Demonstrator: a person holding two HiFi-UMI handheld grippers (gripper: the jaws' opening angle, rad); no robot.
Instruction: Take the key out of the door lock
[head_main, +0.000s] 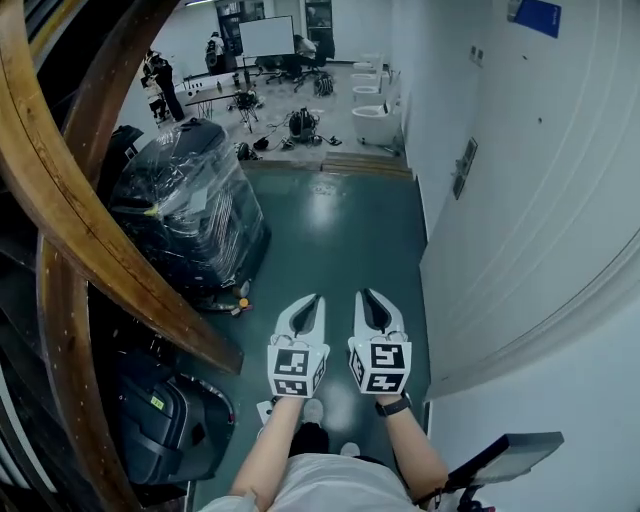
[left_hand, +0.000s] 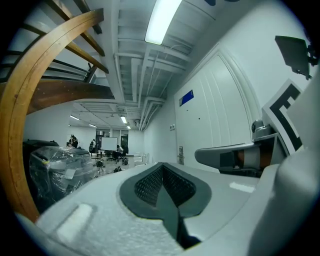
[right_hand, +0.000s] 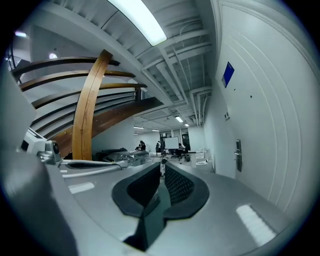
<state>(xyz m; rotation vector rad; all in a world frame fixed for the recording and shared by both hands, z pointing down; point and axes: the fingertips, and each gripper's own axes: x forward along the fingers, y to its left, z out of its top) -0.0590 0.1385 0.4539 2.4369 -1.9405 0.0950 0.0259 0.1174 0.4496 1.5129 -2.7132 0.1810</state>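
Note:
The white door (head_main: 520, 200) fills the wall on my right. Its dark lock plate with the handle (head_main: 465, 166) sits well ahead of both grippers, and it is also in the right gripper view as the lock plate (right_hand: 238, 155). It is too small to make out a key. In the head view my left gripper (head_main: 318, 297) and right gripper (head_main: 366, 293) are side by side over the green floor, pointing down the corridor. The left gripper (left_hand: 162, 165) is shut and empty. The right gripper (right_hand: 163, 167) shows a narrow gap between its pads, with nothing in it.
A curved wooden stair beam (head_main: 90, 230) rises on the left. A machine wrapped in plastic (head_main: 185, 205) and a black case (head_main: 165, 420) stand beside it. Far down the corridor are white fixtures (head_main: 375, 115), equipment on the floor and people. A dark panel (head_main: 505, 455) juts out at lower right.

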